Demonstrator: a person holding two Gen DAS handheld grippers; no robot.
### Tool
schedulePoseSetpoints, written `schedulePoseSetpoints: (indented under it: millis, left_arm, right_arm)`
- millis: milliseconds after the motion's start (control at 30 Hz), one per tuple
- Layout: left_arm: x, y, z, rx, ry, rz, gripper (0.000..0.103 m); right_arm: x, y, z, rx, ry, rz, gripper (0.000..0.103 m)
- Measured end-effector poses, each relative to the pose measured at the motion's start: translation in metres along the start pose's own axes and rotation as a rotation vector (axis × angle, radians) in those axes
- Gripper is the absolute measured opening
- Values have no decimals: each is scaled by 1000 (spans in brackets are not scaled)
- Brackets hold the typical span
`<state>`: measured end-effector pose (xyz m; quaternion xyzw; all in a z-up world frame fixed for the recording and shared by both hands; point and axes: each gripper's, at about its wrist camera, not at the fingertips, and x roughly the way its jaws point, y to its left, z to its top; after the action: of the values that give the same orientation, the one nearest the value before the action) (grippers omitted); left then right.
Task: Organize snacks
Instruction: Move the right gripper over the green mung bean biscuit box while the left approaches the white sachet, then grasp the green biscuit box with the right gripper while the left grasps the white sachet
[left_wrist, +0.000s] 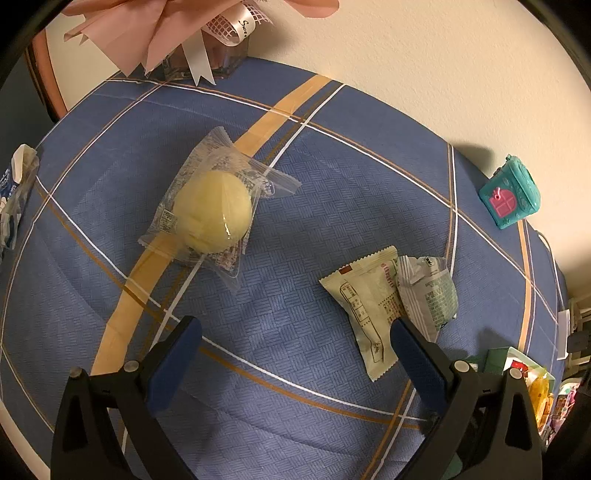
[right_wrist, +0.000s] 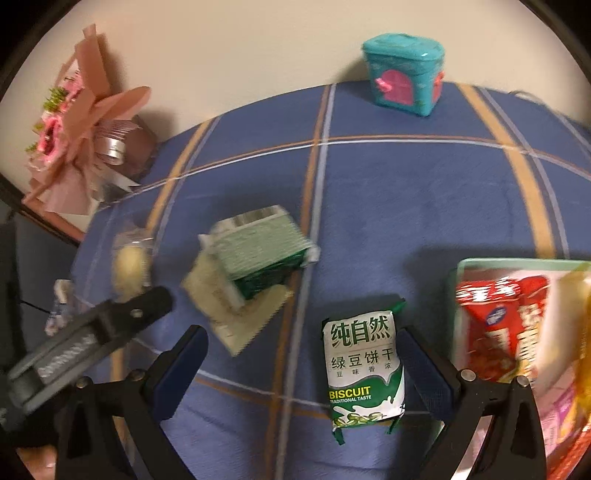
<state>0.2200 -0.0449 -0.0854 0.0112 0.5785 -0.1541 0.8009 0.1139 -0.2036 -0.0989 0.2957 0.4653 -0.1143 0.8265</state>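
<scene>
right gripper spread wide, nothing pinched | green mung-bean biscuit pack upright-ish on the cloth by the right finger, snack tray just beside | probably next: center, pinch mid-pack | left gripper spread too

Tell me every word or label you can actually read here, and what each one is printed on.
"纯自然" on the green and white biscuit packet.
"绿豆饼干" below it on the same packet.
"BISCUIT" and "TRADITIONAL TASTE" lower on that packet.
"Swee", cut off, on the white ribbon of the pink bouquet.
Print on the clear bun wrapper, the two pale packets and the red packets is too small or blurred to read.
</scene>
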Motion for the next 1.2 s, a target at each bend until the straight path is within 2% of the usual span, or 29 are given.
schedulePoseSetpoints:
  millis: [133, 300, 433, 500, 667, 800, 900, 1200]
  left_arm:
    - [0, 1, 0, -2, -1, 3, 102]
    - [3, 2, 0, -9, 5, 2, 102]
    - [8, 3, -1, -8, 16, -4, 102]
    - [12, 4, -1, -9, 21, 3, 102]
    - [22, 0, 1, 8, 21, 16, 102]
    - [37, -13, 3, 51, 31, 11, 102]
    - [40, -17, 6, 36, 22, -21, 102]
    - [50, -46, 12, 73, -5, -7, 102]
  right_arm:
    - [0, 3, 0, -9, 6, -28, 93]
    - [8, 2, -2, -46, 26, -178, 84]
    - [15, 0, -7, -65, 65, -222, 70]
    - [18, 3, -9, -96, 78, -251, 66]
    - [18, 2, -9, -109, 66, -299, 47]
    - [13, -5, -11, -105, 63, -293, 46]
    - [12, -7, -10, -101, 61, -282, 46]
    - [10, -11, -11, -105, 57, -277, 46]
